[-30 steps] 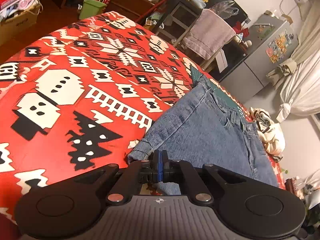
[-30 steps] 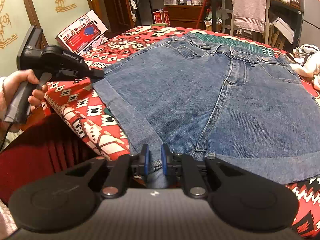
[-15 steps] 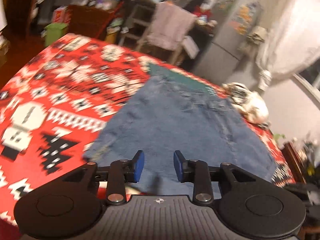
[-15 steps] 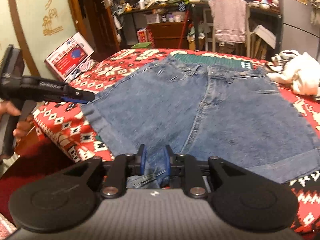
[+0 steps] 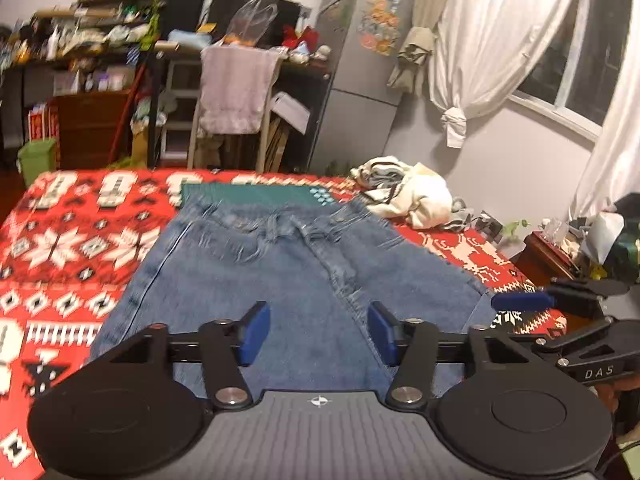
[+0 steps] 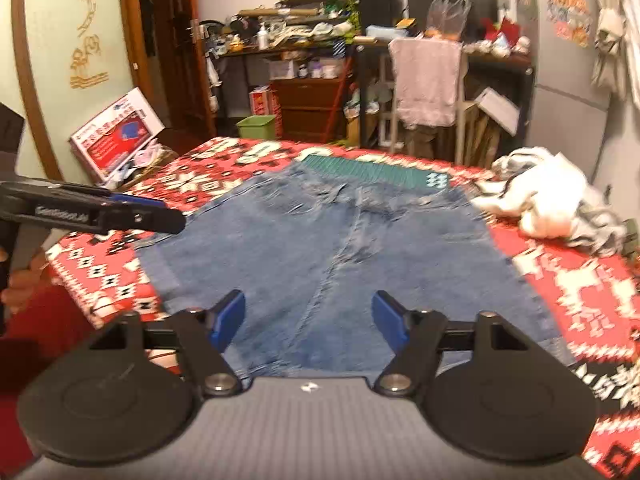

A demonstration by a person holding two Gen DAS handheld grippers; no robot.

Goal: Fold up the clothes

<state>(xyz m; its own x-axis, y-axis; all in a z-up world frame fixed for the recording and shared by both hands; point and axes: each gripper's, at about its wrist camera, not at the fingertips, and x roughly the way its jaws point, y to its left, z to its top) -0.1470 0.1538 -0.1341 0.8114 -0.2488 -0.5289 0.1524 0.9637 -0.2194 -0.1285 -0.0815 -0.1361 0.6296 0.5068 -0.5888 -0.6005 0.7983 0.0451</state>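
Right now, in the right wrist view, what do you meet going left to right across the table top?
The left gripper reaching in from the left edge → denim shorts spread flat on the red patterned tablecloth → crumpled white clothes at the far right.

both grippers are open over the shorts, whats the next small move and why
Probably bring the left gripper down onto the left hem corner of the denim shorts and close. They lie flat and unfolded, and both it and the right gripper are open and empty.
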